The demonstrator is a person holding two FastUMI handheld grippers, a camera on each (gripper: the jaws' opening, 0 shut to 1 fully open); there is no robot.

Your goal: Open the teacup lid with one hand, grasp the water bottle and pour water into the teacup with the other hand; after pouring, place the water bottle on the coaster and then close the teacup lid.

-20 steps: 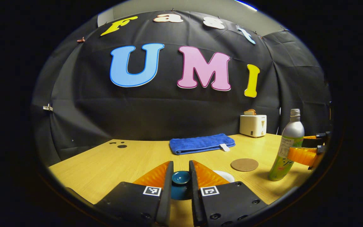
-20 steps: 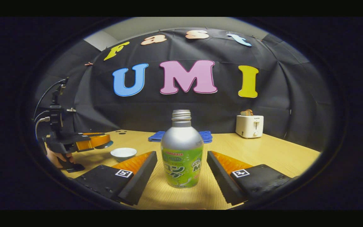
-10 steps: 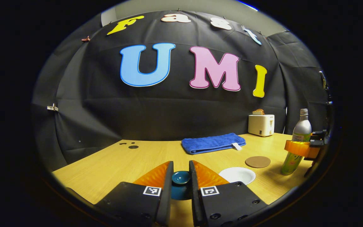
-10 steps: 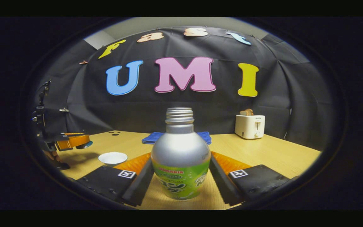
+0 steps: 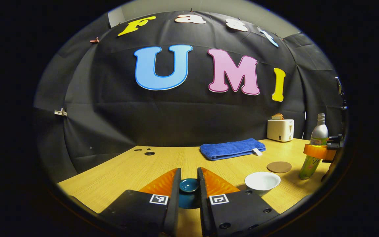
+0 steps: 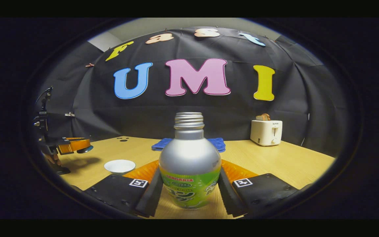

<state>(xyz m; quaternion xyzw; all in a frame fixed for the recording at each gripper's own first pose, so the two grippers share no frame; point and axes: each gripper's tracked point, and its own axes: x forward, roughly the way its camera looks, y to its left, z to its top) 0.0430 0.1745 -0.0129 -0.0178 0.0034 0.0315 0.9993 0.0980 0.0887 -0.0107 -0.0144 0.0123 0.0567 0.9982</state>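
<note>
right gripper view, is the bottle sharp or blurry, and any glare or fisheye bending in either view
Right gripper view: the water bottle is sharp, with a soft sheen on its silver shoulder between the right gripper fingers. Left gripper view: the table edge bows from fisheye, the teacup casts a soft shadow, and the teacup lid in the left gripper is crisp.

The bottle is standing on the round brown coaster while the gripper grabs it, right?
Not quite. In the left gripper view the bottle stands on the bare table, beside the coaster, not on it. The right gripper does grip it.
</note>
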